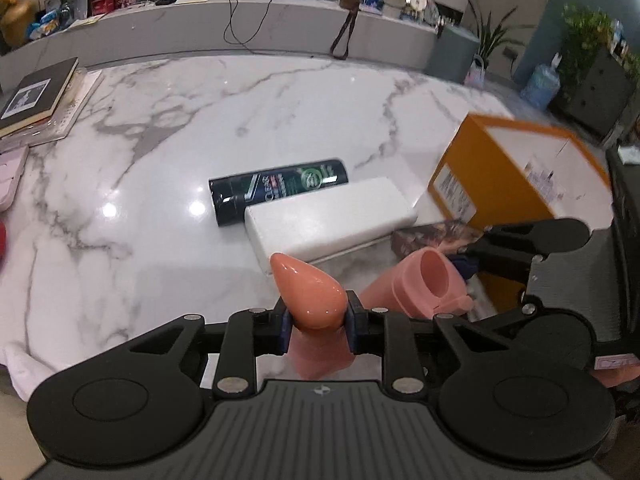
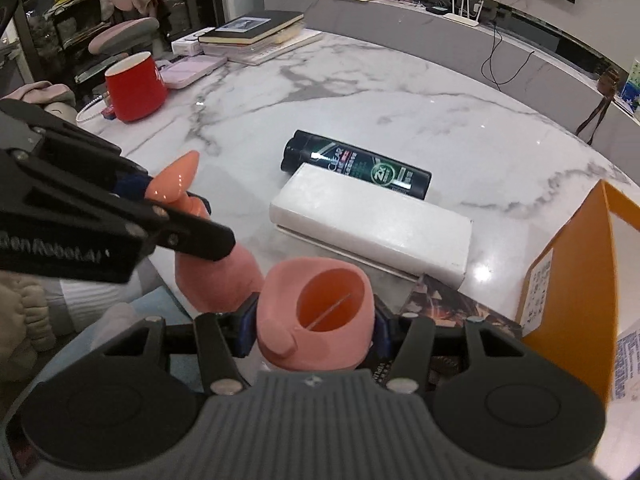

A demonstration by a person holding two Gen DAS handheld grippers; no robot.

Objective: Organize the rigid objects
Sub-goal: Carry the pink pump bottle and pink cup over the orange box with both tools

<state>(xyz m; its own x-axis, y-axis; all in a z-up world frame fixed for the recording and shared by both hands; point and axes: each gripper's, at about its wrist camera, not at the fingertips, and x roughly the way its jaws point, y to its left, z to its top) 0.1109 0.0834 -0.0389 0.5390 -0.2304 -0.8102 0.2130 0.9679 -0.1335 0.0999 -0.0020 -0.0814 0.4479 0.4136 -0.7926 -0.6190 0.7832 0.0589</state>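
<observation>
Left tool (image 1: 318, 326) clamped on the peach dropper cap's (image 1: 310, 290) neck, right tool (image 2: 312, 330) gripping the pink bottle (image 2: 316, 316), both above the tabletop (image 1: 200, 120). Glossy plastic, prob light n slippery, so grip narrow bits.

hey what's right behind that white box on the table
A dark shampoo bottle lies on its side along the white box's far edge. The box hides the bottle's lower side, so touching cannot be confirmed.

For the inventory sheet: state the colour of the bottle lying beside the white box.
Black, with a green-and-white label, on the bottle; the right wrist view shows it best.
</observation>
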